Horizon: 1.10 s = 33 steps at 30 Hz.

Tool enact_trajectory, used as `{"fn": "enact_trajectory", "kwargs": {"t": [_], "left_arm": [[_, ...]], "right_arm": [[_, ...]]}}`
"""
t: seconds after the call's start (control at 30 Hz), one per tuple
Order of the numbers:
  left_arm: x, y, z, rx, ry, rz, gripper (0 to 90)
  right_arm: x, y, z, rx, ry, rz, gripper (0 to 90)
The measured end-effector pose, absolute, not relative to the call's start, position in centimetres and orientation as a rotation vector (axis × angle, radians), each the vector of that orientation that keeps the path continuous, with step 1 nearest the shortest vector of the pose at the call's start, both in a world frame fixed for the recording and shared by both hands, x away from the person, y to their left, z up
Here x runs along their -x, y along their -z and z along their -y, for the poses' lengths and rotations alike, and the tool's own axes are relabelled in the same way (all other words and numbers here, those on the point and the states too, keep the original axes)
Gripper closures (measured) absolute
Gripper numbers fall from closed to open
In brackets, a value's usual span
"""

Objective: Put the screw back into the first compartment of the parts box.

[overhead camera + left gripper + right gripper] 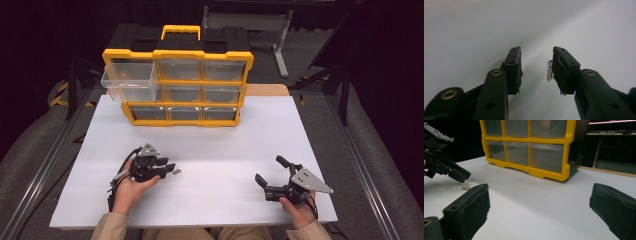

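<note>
One screw (550,70), two grippers, nine drawers

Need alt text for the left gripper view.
A small screw lies on the white table between the left hand-held gripper's two black jaws, right beside one jaw's pad, with a gap to the other.

Desk (225,150): white, flat top, rectangular. Bears a yellow drawer cabinet (180,80) at the far edge, its clear top-left drawer (129,80) pulled out. One small screw (550,70) lies on the near-left part of the desk, well apart from the cabinet.
</note>
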<state>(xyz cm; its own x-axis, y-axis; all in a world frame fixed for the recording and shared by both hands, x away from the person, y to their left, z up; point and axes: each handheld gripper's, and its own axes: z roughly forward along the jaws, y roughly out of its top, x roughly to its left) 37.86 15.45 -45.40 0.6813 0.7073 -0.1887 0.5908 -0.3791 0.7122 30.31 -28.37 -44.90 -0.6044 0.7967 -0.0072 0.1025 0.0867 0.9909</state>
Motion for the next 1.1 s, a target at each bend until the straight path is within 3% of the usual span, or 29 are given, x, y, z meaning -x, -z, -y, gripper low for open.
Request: {"fn": "enact_trajectory", "kwargs": {"t": [0.17, 0.33, 1.1], "left_arm": [[-37.8, 45.5, -15.0, -2.119, -0.162, -0.97, 74.5], [-38.0, 45.5, -14.4, -2.157, -0.172, -0.954, 79.1], [-38.2, 46.2, -14.1, -2.174, -0.146, -0.952, 86.2]], "right_arm": [[-30.3, 44.9, 28.4, -0.886, -1.567, -1.797, 3.2], [-30.3, 44.9, 28.4, -0.884, -1.564, -1.798, 3.2], [-30.3, 44.9, 28.3, -0.875, -1.561, -1.804, 3.2]]}}
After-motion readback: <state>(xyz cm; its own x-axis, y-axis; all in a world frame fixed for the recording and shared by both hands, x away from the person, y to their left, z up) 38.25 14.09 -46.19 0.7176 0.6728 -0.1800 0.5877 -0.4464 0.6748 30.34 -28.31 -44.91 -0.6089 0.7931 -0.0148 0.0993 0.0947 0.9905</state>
